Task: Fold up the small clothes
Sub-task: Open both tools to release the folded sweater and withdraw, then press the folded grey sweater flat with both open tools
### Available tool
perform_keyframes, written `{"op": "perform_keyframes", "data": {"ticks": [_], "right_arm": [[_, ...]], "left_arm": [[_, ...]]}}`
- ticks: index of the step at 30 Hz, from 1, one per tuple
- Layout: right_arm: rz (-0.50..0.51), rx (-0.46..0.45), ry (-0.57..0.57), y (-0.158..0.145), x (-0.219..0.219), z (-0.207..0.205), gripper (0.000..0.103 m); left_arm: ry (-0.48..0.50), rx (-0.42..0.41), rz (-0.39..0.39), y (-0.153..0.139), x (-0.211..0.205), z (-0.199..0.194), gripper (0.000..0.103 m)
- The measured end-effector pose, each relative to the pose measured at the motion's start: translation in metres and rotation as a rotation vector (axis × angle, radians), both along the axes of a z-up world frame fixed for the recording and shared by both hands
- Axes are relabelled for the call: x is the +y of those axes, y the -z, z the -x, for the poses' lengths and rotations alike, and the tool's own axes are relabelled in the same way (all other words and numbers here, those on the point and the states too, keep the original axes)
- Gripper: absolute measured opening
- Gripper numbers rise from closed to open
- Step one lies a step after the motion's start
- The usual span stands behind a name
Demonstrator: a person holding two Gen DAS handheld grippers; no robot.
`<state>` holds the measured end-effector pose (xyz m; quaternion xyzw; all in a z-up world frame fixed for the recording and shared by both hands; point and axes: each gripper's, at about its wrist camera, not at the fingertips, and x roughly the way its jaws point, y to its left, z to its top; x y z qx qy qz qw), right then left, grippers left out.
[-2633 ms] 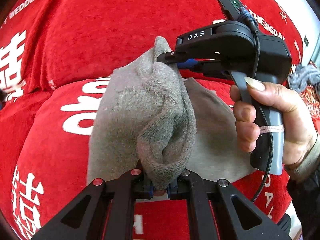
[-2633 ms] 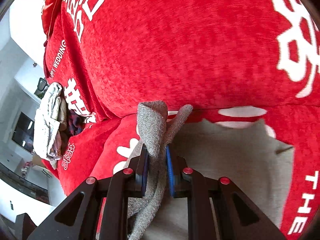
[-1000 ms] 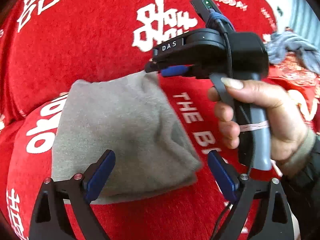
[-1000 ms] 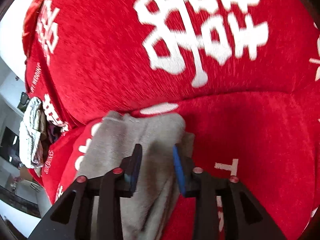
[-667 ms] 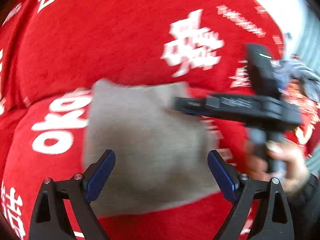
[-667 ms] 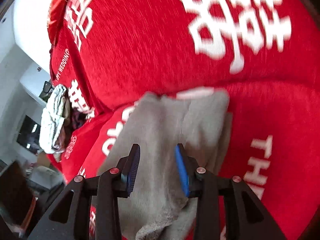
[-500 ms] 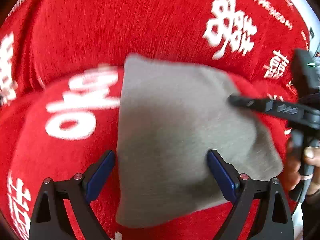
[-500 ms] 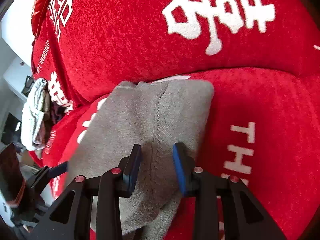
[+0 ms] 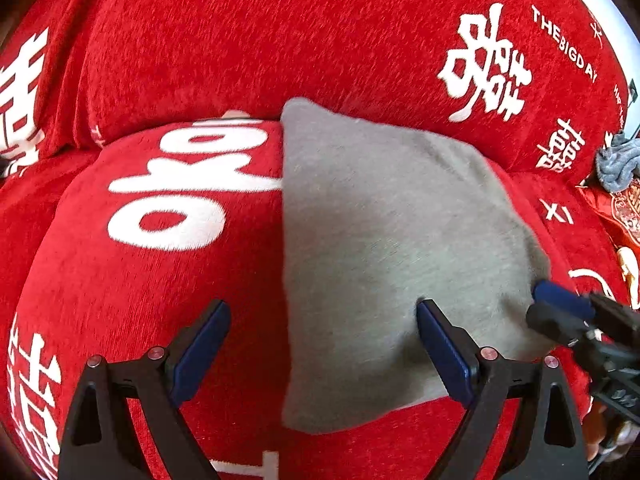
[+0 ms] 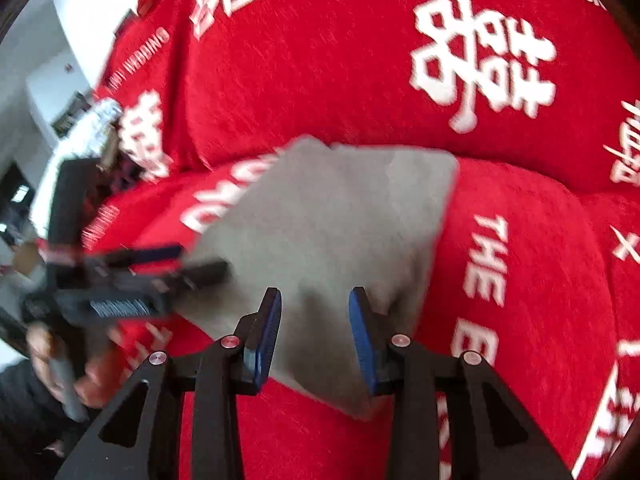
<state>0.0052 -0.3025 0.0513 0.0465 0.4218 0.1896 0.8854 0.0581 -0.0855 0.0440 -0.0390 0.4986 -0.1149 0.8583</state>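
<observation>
Grey cloth (image 9: 384,248): folded flat on the red sofa cover (image 9: 168,280).
Risk: I judge a dragged pad could snag the top layer and undo the fold.
Left gripper (image 9: 322,344): wide open, straddling the cloth's near left edge, holding nothing.
Right gripper (image 10: 314,336): jaws opening, cloth's near corner seen between them, ungripped.
</observation>
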Motion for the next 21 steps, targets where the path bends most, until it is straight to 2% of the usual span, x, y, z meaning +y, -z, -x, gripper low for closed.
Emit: {"op": "perform_keyframes", "data": {"ticks": [3,6,8,10,11,13,16,19,21], "right_arm": [[-0.022,0.034,0.043,0.020,-0.013,0.007,0.038],[-0.030,0.019,0.060,0.016,-0.016,0.016,0.038],[-0.035,0.003,0.073,0.004,-0.016,0.022,0.043],[-0.040,-0.032,0.078,-0.008,-0.016,0.026,0.054],[-0.042,-0.050,0.079,-0.014,-0.016,0.026,0.056],[-0.044,-0.070,0.073,-0.024,-0.009,0.018,0.057],[-0.024,-0.067,0.073,-0.029,0.001,-0.006,0.057],[0.017,-0.012,0.076,-0.015,0.006,-0.036,0.057],[0.035,0.024,0.084,-0.001,0.004,-0.050,0.057]], "left_arm": [[0.022,-0.006,-0.031,0.005,0.000,0.006,0.094],[0.028,-0.030,-0.060,-0.001,-0.001,0.013,0.094],[0.036,-0.061,-0.059,-0.011,-0.001,0.018,0.094],[0.043,-0.097,-0.055,-0.021,-0.002,0.019,0.094],[0.045,-0.116,-0.057,-0.026,-0.004,0.017,0.094],[0.048,-0.139,-0.080,-0.032,-0.009,0.011,0.094],[0.041,-0.127,-0.114,-0.028,-0.015,-0.008,0.094],[0.038,-0.090,-0.118,-0.019,-0.017,-0.024,0.094],[0.054,-0.094,-0.116,-0.017,-0.019,-0.027,0.094]]}}
